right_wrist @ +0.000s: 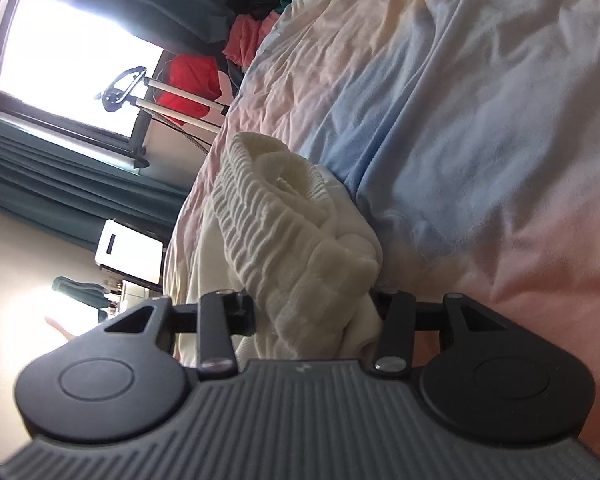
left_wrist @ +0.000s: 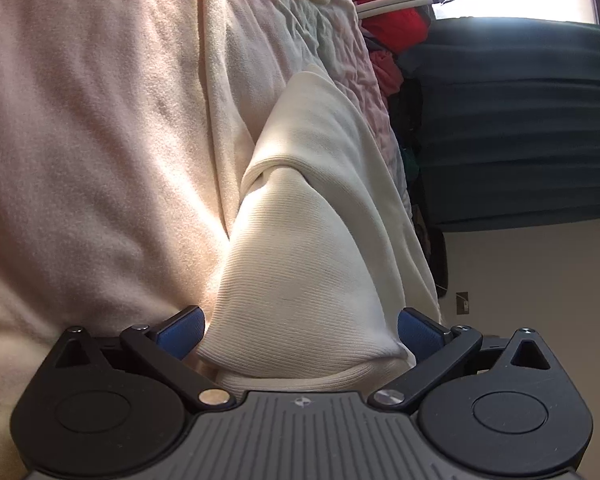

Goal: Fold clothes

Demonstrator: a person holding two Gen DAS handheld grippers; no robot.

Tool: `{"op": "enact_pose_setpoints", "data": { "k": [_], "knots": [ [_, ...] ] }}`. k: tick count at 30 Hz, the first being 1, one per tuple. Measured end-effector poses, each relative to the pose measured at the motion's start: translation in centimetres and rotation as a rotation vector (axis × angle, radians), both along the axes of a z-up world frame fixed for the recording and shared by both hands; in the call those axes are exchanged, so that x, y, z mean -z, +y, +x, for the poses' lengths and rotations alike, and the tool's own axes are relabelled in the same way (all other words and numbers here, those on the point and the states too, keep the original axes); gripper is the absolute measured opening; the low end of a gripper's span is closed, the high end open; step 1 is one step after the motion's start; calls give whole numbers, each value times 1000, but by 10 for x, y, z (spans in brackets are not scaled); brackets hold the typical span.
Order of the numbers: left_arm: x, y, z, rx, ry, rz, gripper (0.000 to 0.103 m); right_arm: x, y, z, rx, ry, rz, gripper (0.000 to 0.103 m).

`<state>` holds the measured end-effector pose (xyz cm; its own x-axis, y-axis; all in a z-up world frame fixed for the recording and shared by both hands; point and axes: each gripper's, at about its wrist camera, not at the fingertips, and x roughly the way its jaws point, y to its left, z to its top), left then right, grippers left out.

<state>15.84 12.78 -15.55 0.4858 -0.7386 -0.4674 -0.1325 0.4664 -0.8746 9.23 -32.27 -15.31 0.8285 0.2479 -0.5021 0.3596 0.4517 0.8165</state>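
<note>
While both claws sit low over the bed (right_wrist: 480, 128), I judge the cream garment (left_wrist: 300, 264) to be light, soft and floppy, a knit that will sag and slide out of any loose hold, so I would take it at its firmer parts: a doubled fabric edge on one side and the thick gathered band on the other. My left claw (left_wrist: 300, 332) stands spread wide, its blue pads (left_wrist: 182, 334) on either side of a smooth, finely ribbed fold of the garment; I can see fabric between them, but the pads look set apart from it rather than pinching, so I read this claw as released. My right claw (right_wrist: 312, 312) has its fingers much closer together with the ribbed band (right_wrist: 268, 216) bunched between them, and I read it as clenched on that band, though the pad faces themselves are hidden by cloth. In looks the garment is off-white, smooth-knit over most of it, with a heavily puckered elastic band, and it lies rumpled on a pastel pink, blue and yellow cover. Whether the piece is partly folded or merely crumpled, I cannot tell from here.
</note>
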Motion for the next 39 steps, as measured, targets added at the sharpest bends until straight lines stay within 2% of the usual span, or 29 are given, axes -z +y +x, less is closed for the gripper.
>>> {"op": "enact_pose_setpoints", "data": {
  "k": [1, 2, 3, 4, 6, 9, 12, 15, 18, 22, 25, 29, 33, 36, 39],
  "knots": [
    [0, -2, 3, 6, -4, 6, 102, -2, 2, 1, -4, 0, -12, 48],
    [0, -4, 5, 10, -10, 19, 95, -4, 3, 1, -7, -1, -19, 48],
    [-2, -7, 6, 13, -24, 51, 81, -7, 3, 2, -13, -5, -25, 48],
    [-4, -8, 8, 13, -35, 75, 75, -9, 4, 1, -18, -19, -31, 48],
    [-7, -6, 10, 4, -42, 75, 58, -18, 3, -1, -27, -47, -40, 47],
    [-25, -3, 14, -32, -82, 71, 47, -37, 2, -6, -39, -92, -50, 45],
    [-56, -15, 24, -38, -128, 89, 44, -55, 1, -12, -51, -136, -60, 45],
    [-88, -42, 42, -5, -168, 92, 42, -83, -18, -21, -1, -170, -87, 45],
    [-122, -105, 61, 45, -195, 143, 42, -99, -57, -24, 69, -160, -59, 45],
    [-153, -197, 72, 109, -217, 151, 41, -117, -127, -14, 161, -142, -58, 45],
    [-168, -278, 113, 151, -208, 139, 41, -128, -185, 3, 230, -136, -75, 45],
    [-177, -378, 184, 198, -228, 172, 41, -135, -263, 43, 309, -108, -59, 45],
    [-176, -462, 237, 247, -281, 219, 41, -120, -326, 82, 366, -108, -24, 45],
    [-157, -505, 259, 307, -322, 279, 41, -90, -355, 98, 411, -105, 1, 45],
    [-116, -521, 270, 376, -322, 319, 41, -52, -371, 106, 413, -83, -5, 45]
  ]
}}
